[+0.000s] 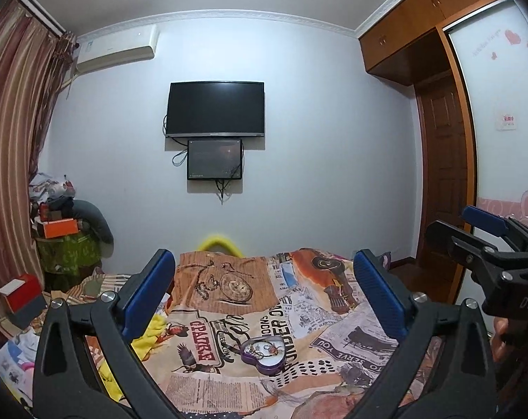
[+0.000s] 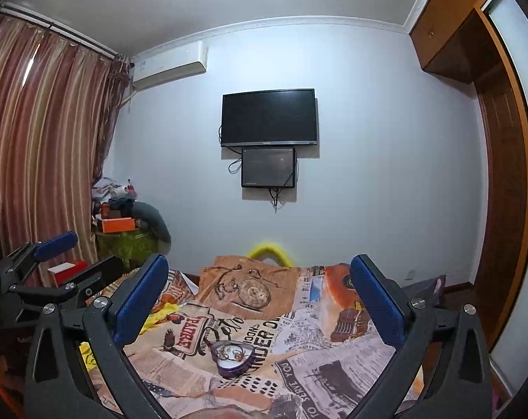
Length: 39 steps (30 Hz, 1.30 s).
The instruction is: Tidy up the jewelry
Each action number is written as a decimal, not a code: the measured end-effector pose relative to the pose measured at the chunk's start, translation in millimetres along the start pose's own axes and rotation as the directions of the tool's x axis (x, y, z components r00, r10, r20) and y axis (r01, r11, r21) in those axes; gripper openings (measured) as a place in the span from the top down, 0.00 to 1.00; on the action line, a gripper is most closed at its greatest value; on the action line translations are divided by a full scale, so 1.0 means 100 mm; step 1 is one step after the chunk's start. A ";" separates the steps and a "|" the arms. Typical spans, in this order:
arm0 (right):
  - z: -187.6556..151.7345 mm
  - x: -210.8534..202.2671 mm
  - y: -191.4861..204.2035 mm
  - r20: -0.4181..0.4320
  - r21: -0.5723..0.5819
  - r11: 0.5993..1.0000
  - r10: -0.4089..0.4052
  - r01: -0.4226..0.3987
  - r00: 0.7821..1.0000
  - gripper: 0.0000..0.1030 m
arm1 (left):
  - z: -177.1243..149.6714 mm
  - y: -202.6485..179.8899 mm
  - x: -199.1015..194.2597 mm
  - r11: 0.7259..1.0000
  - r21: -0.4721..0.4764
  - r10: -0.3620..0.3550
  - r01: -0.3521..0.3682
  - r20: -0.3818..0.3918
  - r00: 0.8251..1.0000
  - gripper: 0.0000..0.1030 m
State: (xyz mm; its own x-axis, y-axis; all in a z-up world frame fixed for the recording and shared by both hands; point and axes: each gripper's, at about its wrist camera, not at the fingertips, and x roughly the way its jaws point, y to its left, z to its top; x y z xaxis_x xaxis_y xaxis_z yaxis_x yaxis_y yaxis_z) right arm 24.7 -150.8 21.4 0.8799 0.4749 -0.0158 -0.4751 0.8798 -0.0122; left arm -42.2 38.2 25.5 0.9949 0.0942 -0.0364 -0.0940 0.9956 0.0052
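Observation:
A purple heart-shaped jewelry box [image 1: 264, 354] with a white lining lies open on the printed bedspread [image 1: 340, 335]. Small gold and silver pieces of jewelry [image 2: 230, 352] lie inside it. It also shows in the right wrist view [image 2: 233, 358]. My left gripper [image 1: 264, 295] is open and empty, held above the bed short of the box. My right gripper [image 2: 260, 296] is open and empty at about the same height. The right gripper shows at the right edge of the left wrist view [image 1: 487, 241]. The left gripper shows at the left of the right wrist view [image 2: 64, 258].
A red and white box [image 1: 21, 291] and clutter lie left of the bed. A pile with an orange box [image 1: 59, 228] stands by the curtain [image 1: 8, 146]. A TV [image 1: 216, 109] hangs on the far wall. A wardrobe [image 1: 449, 160] lines the right side.

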 end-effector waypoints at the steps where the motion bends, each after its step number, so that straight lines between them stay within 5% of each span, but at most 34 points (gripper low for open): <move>1: -0.01 0.00 0.00 -0.001 0.000 1.000 0.000 0.000 1.000 0.00 | 0.00 0.02 0.01 1.000 -0.006 0.002 -0.002 -0.002 1.000 0.00; 39: -0.04 -0.01 -0.05 -0.050 0.009 1.000 0.011 -0.011 0.999 0.00 | -0.06 0.05 0.10 1.000 -0.022 -0.005 0.004 -0.033 0.999 0.00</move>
State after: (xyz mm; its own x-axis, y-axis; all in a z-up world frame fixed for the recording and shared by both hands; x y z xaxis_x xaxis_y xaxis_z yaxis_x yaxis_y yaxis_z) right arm 26.6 -156.1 17.4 0.8730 0.4833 -0.0654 -0.4845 0.8748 -0.0033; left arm -33.0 44.0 19.1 0.9936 0.0890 -0.0697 -0.0904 0.9958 -0.0166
